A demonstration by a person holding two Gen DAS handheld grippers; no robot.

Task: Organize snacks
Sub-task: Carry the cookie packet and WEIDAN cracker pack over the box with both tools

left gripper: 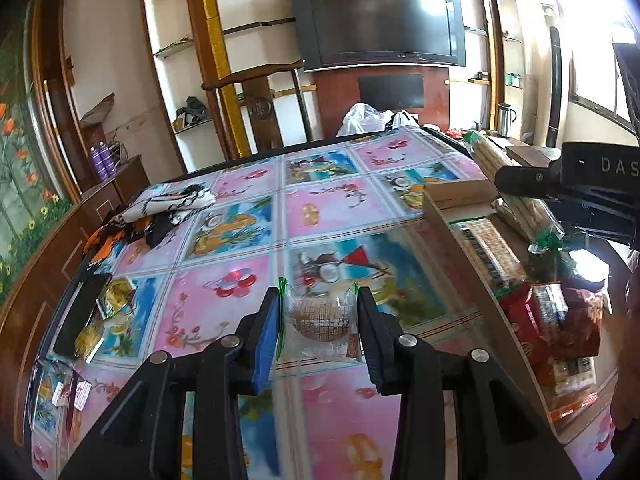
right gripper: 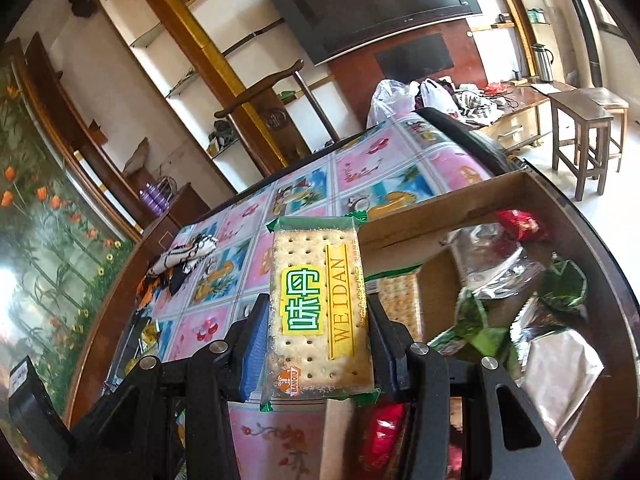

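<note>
My table [left gripper: 248, 216] carries a floral glass-covered cloth; a television [left gripper: 376, 16] hangs beyond. My left gripper [left gripper: 318, 320] clamps a clear-wrapped round biscuit [left gripper: 320, 316]. My right gripper [right gripper: 318, 320] clamps a cracker packet [right gripper: 318, 304] beside the cardboard box [right gripper: 424, 228] of snacks.

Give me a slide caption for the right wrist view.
Right gripper holding a cracker packet beside the cardboard box of snacks.
</note>
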